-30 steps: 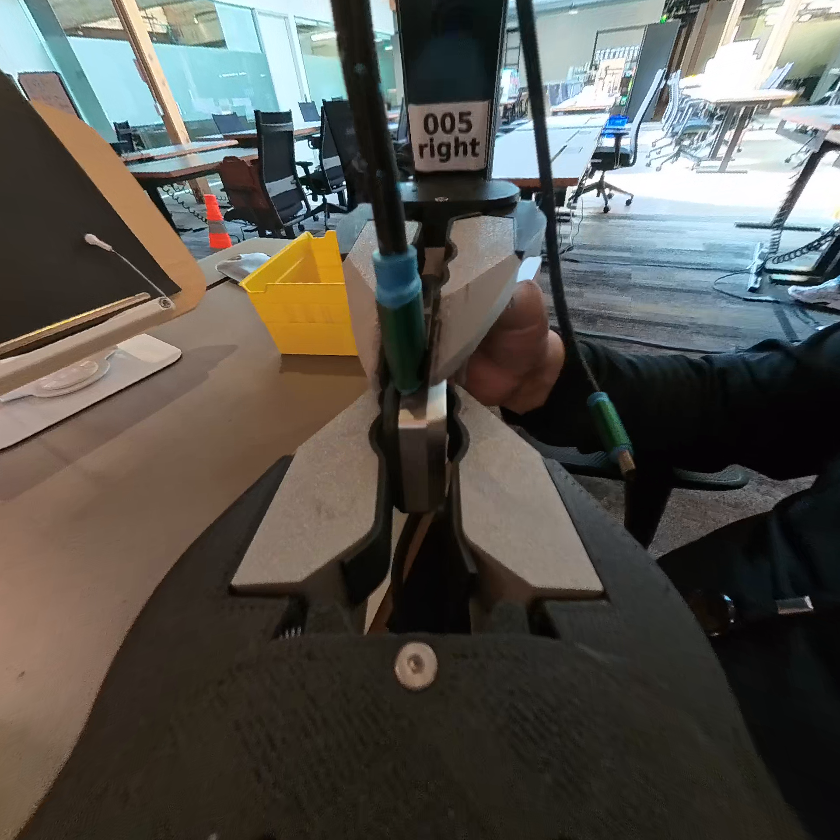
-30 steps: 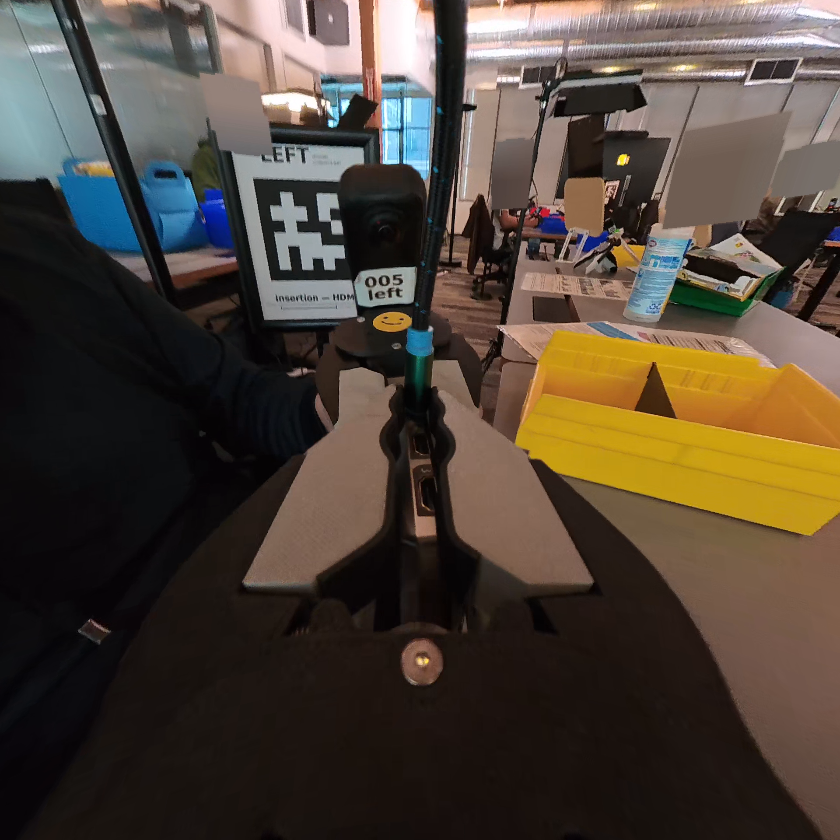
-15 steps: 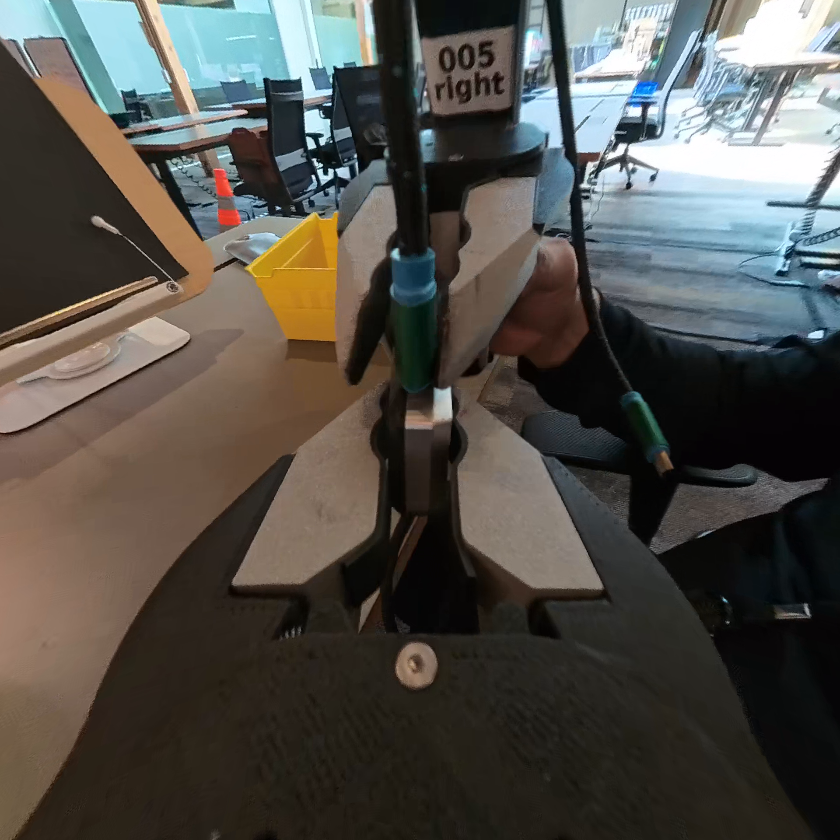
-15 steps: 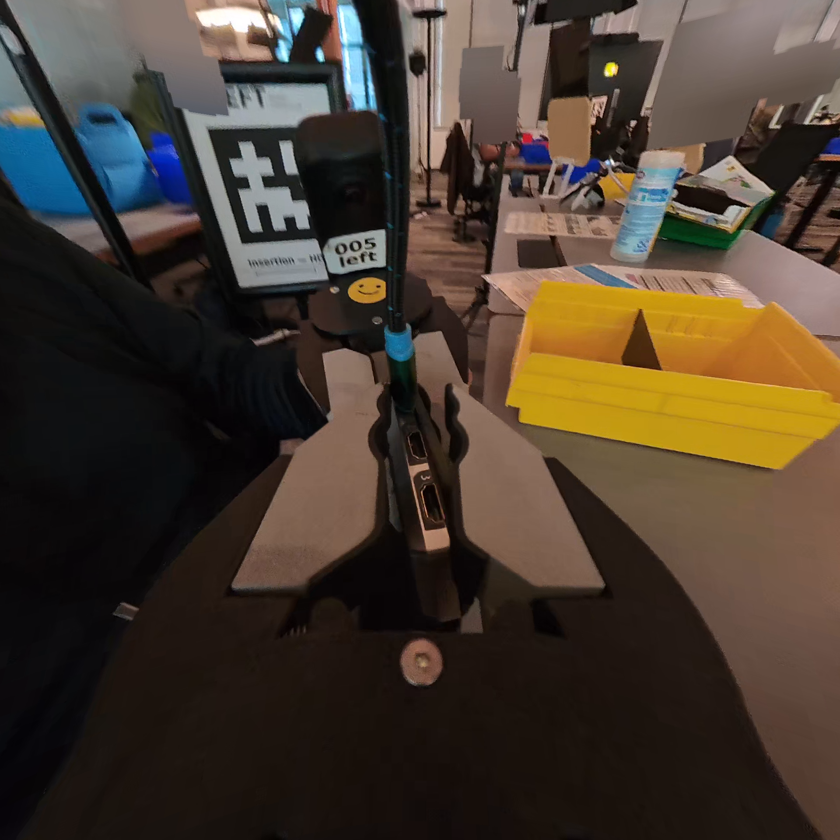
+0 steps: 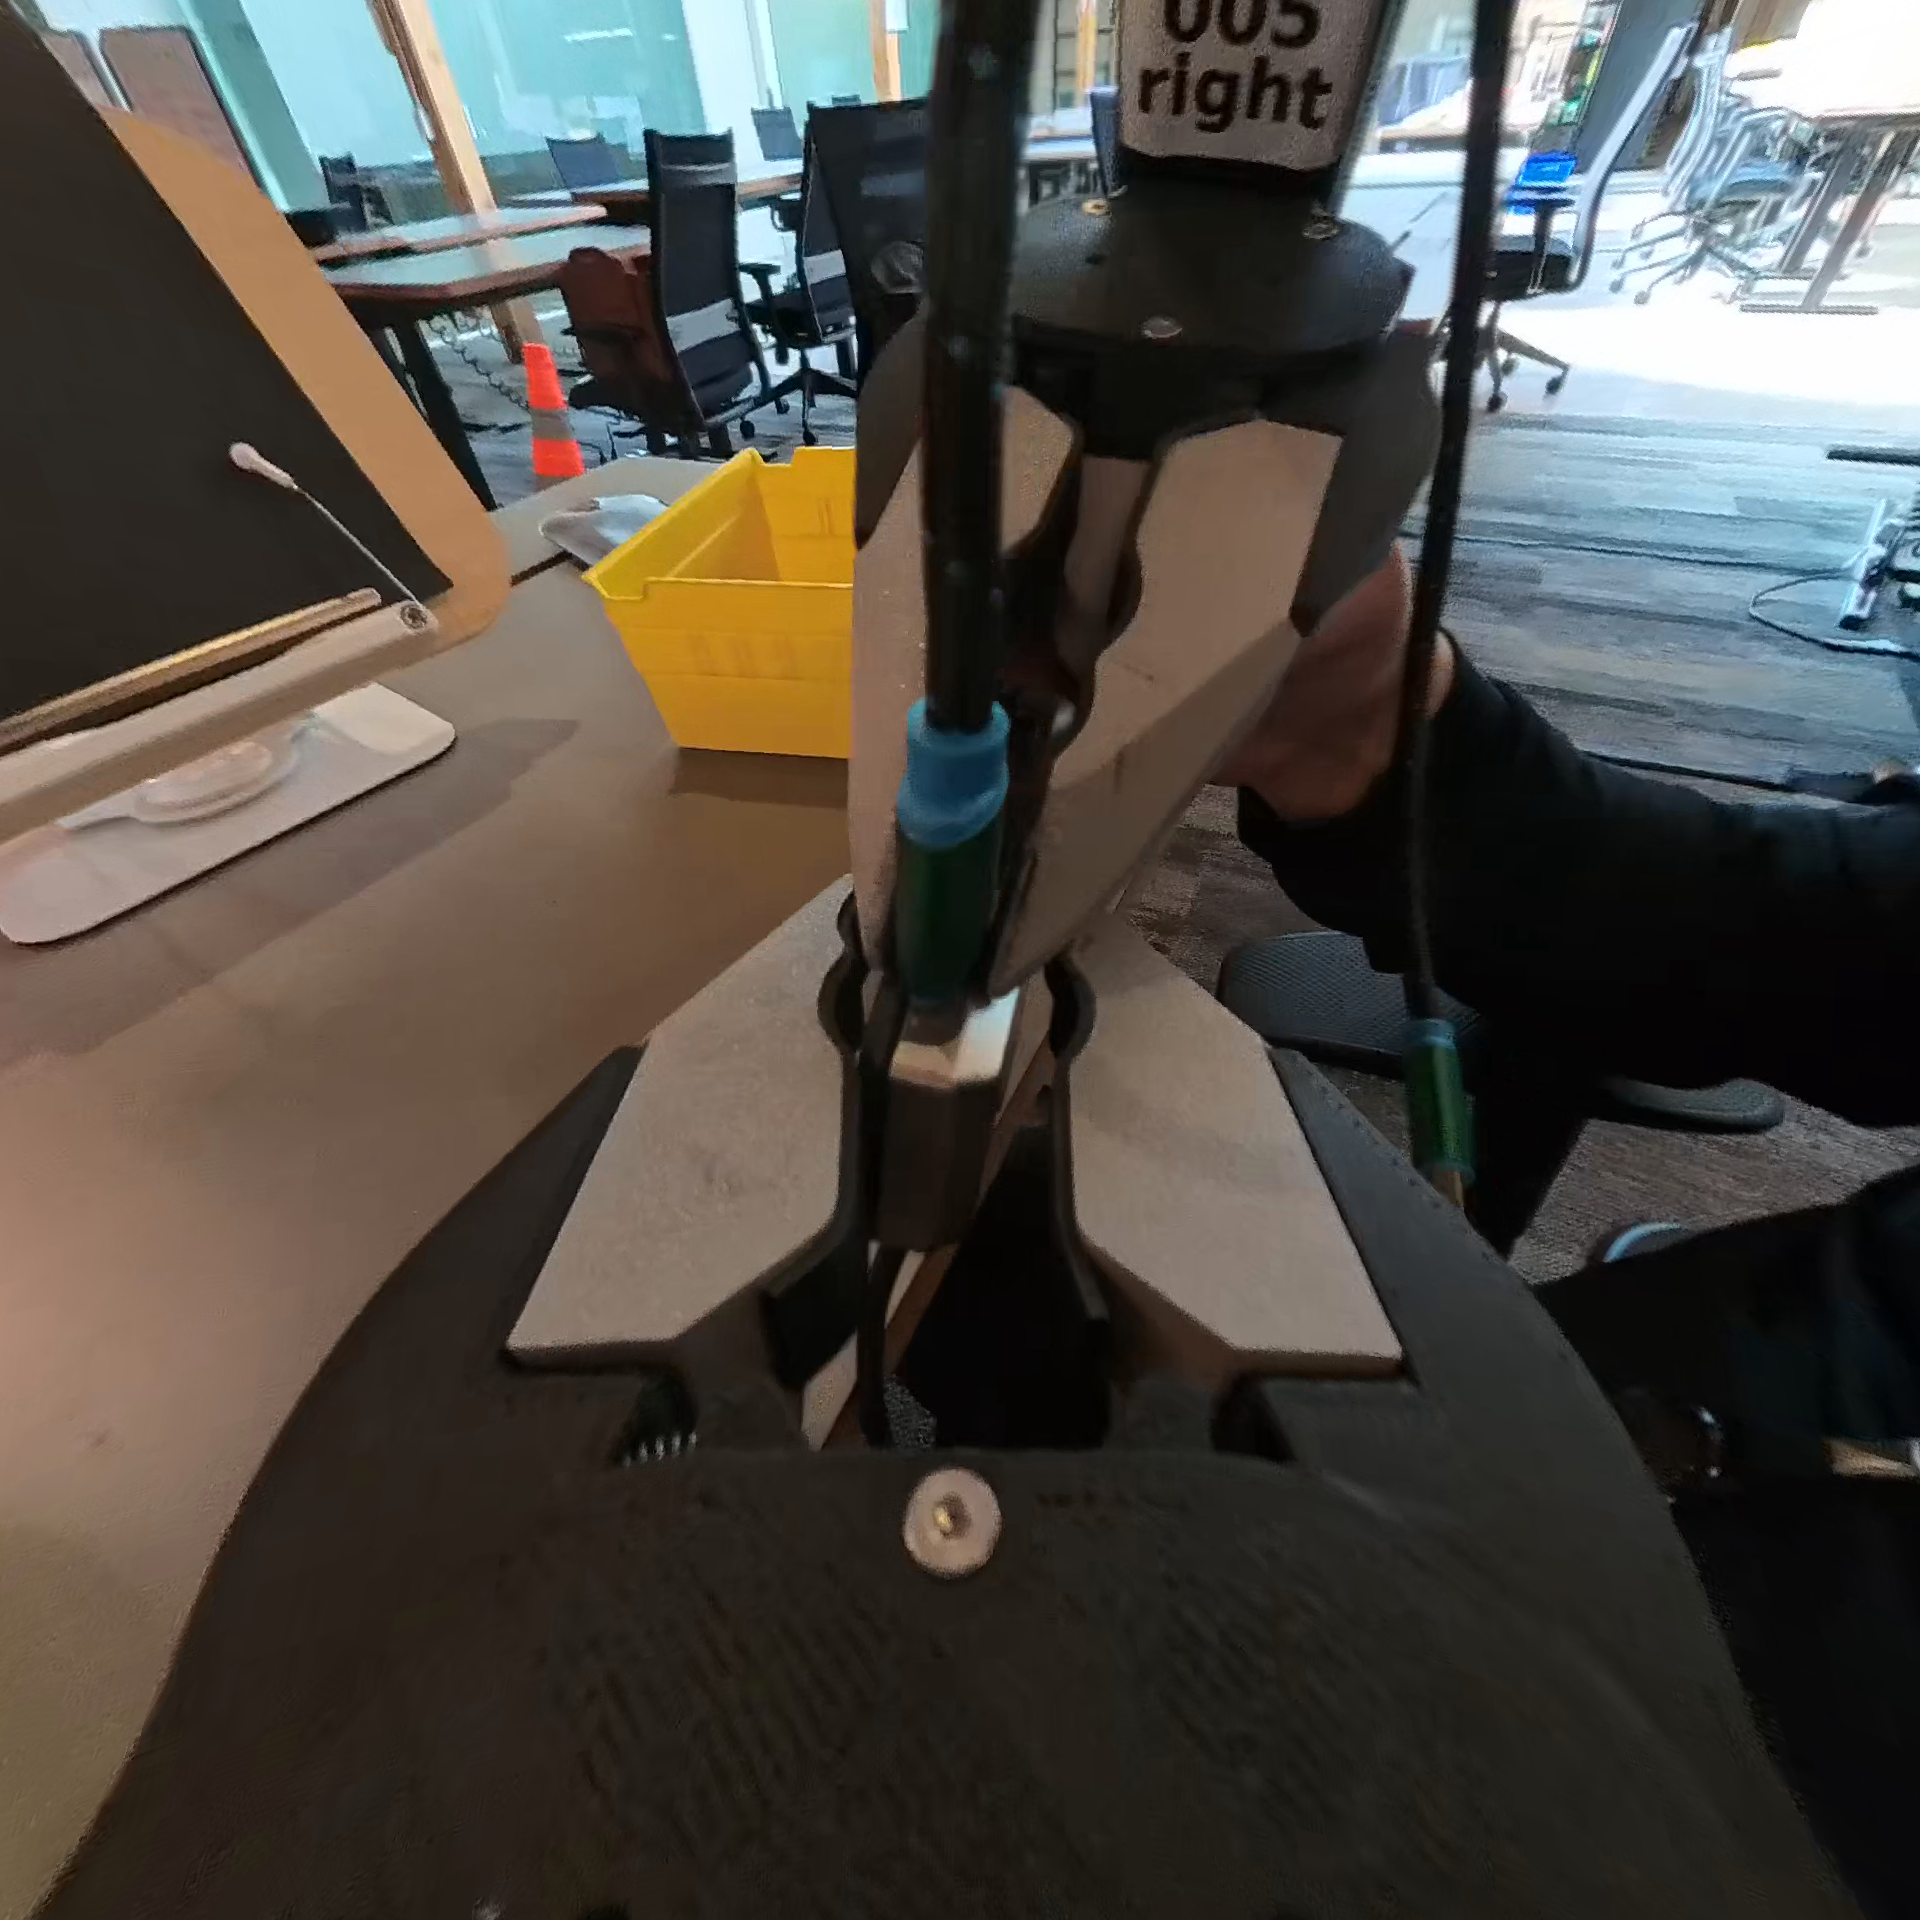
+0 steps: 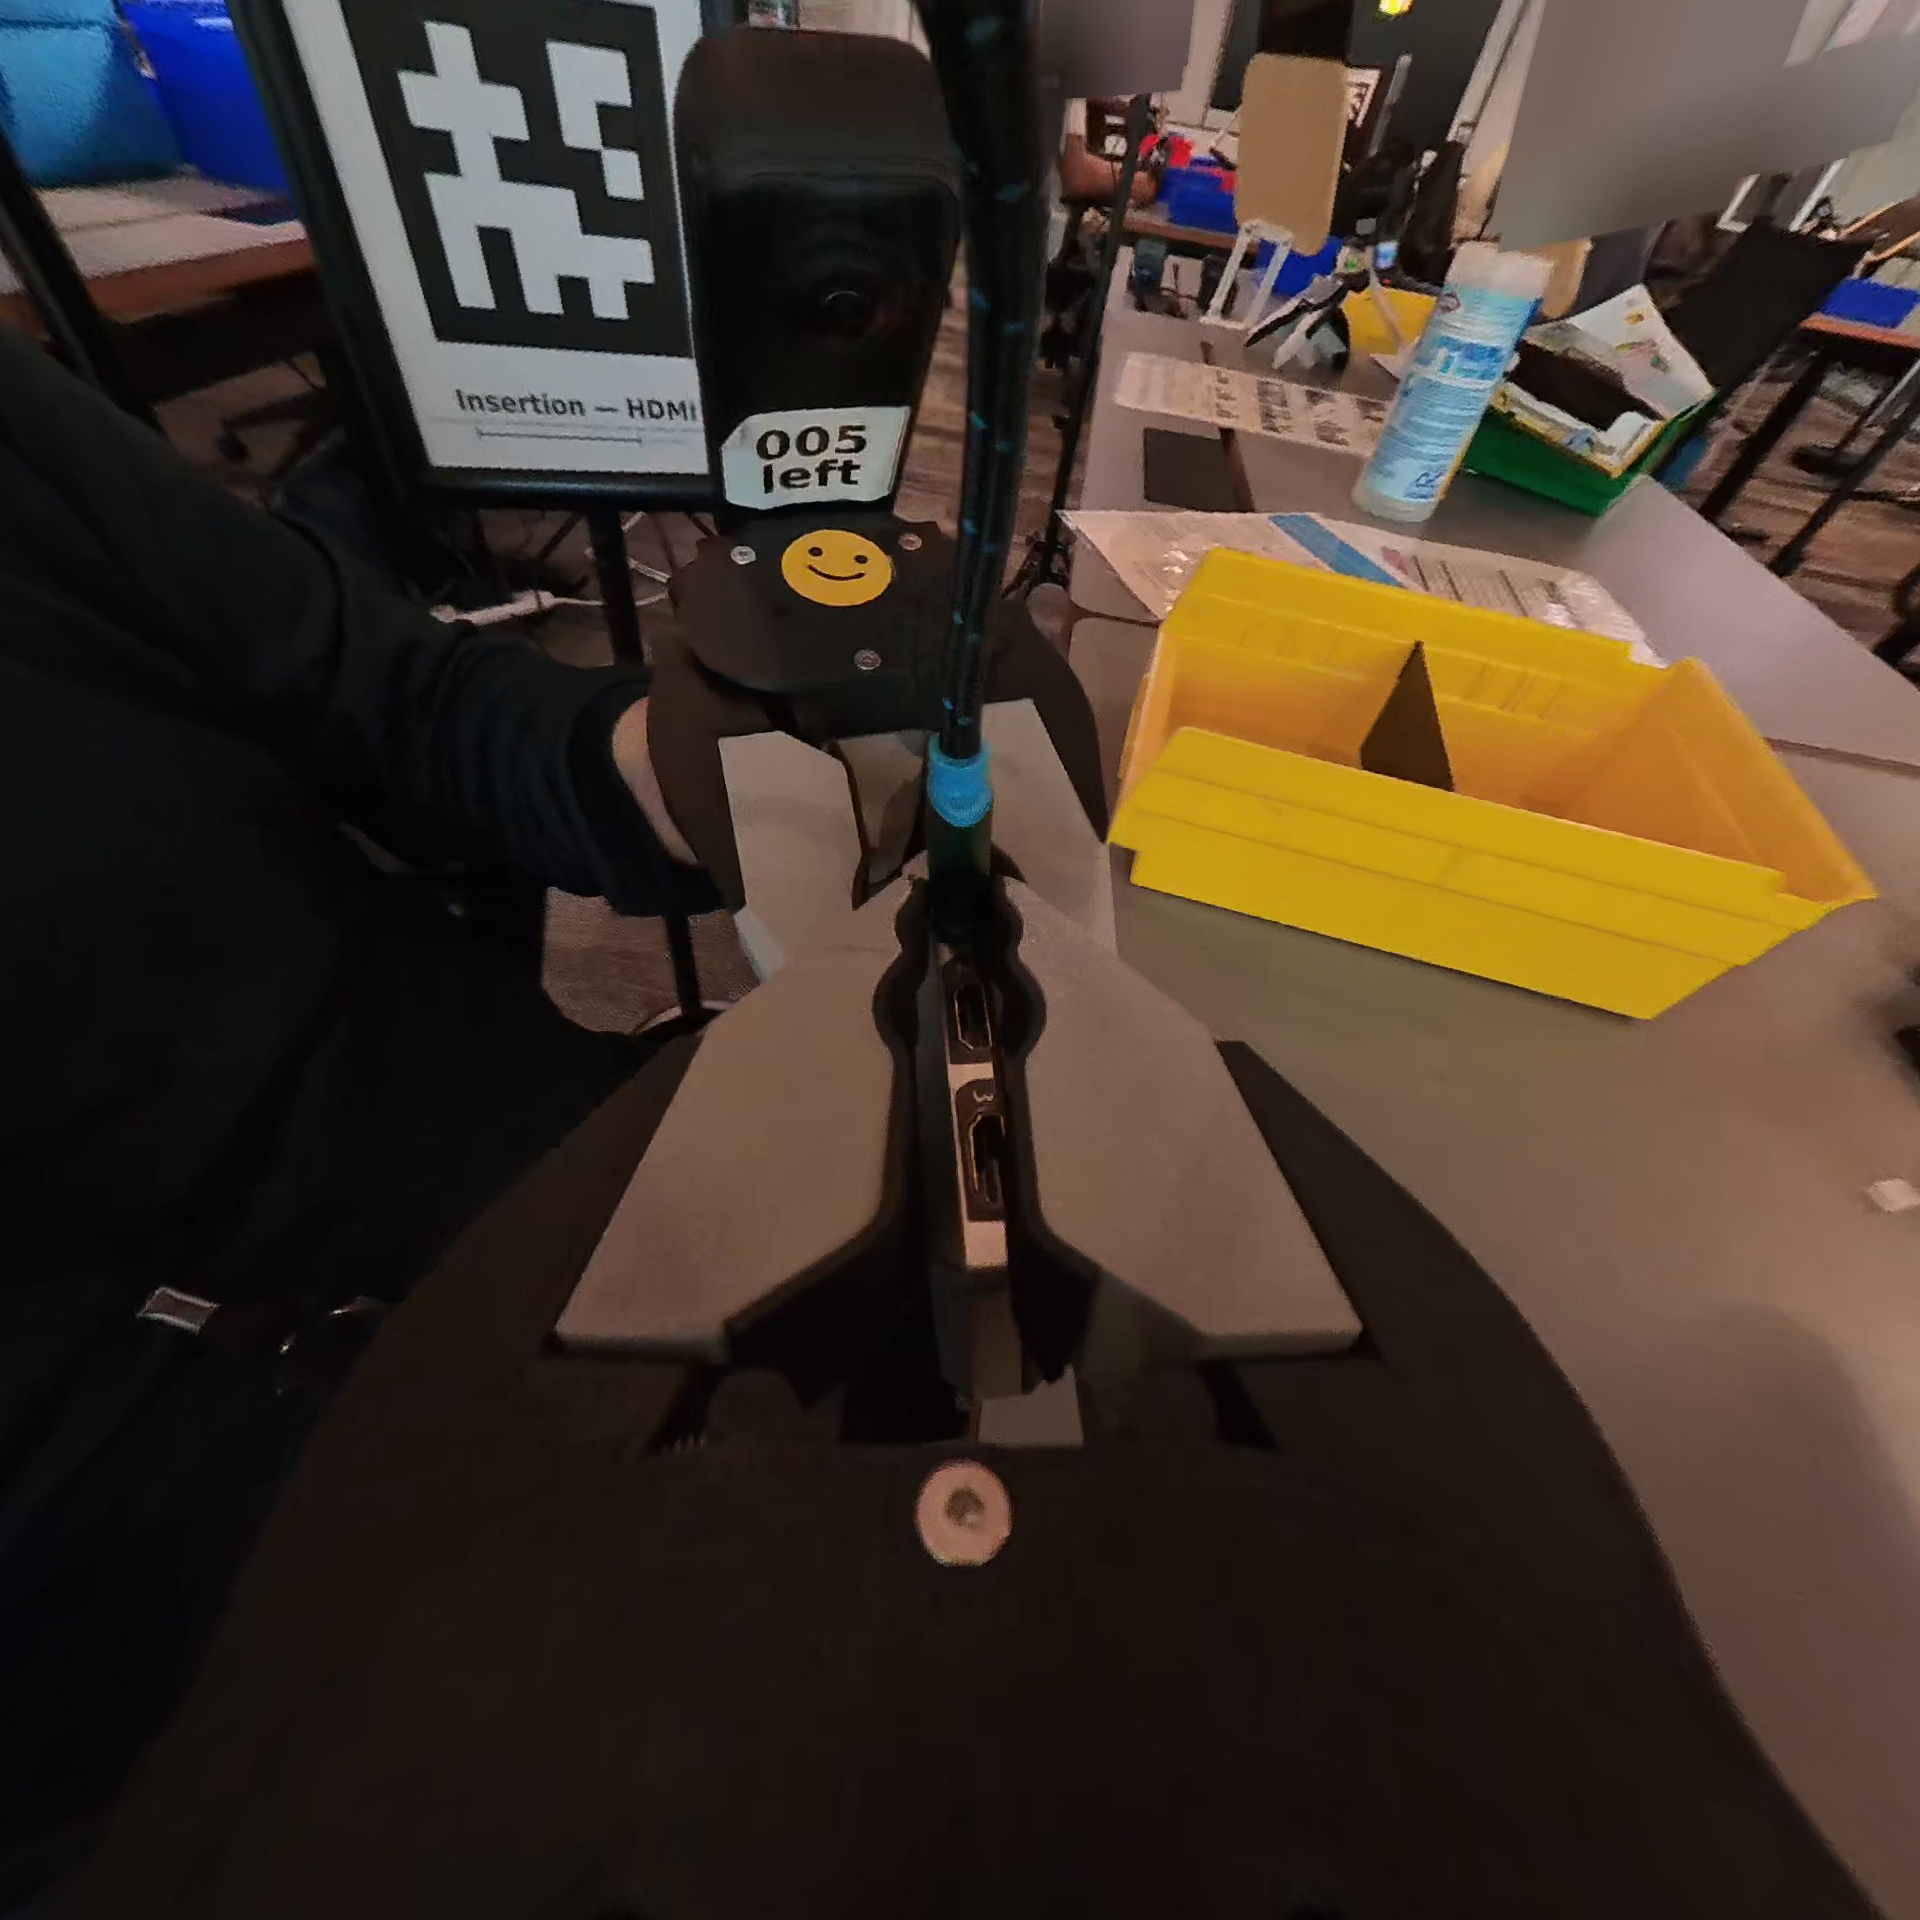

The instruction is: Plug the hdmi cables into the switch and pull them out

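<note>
A grey HDMI switch (image 5: 935,1153) stands on edge between the fingers of my left gripper (image 5: 961,997), which is shut on its near end. My right gripper (image 6: 964,914) faces it and straddles the same switch (image 6: 977,1070), shut on it, with two empty ports facing up. A black cable's green plug with a blue collar (image 5: 945,894) sits in the port at the meeting fingertips. It also shows in the right wrist view (image 6: 961,821). A second cable's green plug (image 5: 1439,1091) hangs free to the right.
A yellow bin (image 5: 738,665) (image 6: 1455,894) stands on the grey table (image 6: 1558,1299). A tablet on a stand (image 5: 156,468) is at the left. A marker sign (image 6: 520,208) and a bottle (image 6: 1444,384) are behind. A dark sleeve (image 5: 1558,883) holds each gripper. My right fingertips sit around 6 cm from my left ones.
The right gripper has come closer and higher in the left view. The switch sits a little deeper between my left fingers. It tilted in the right view, then straightened. The free plug swung.
</note>
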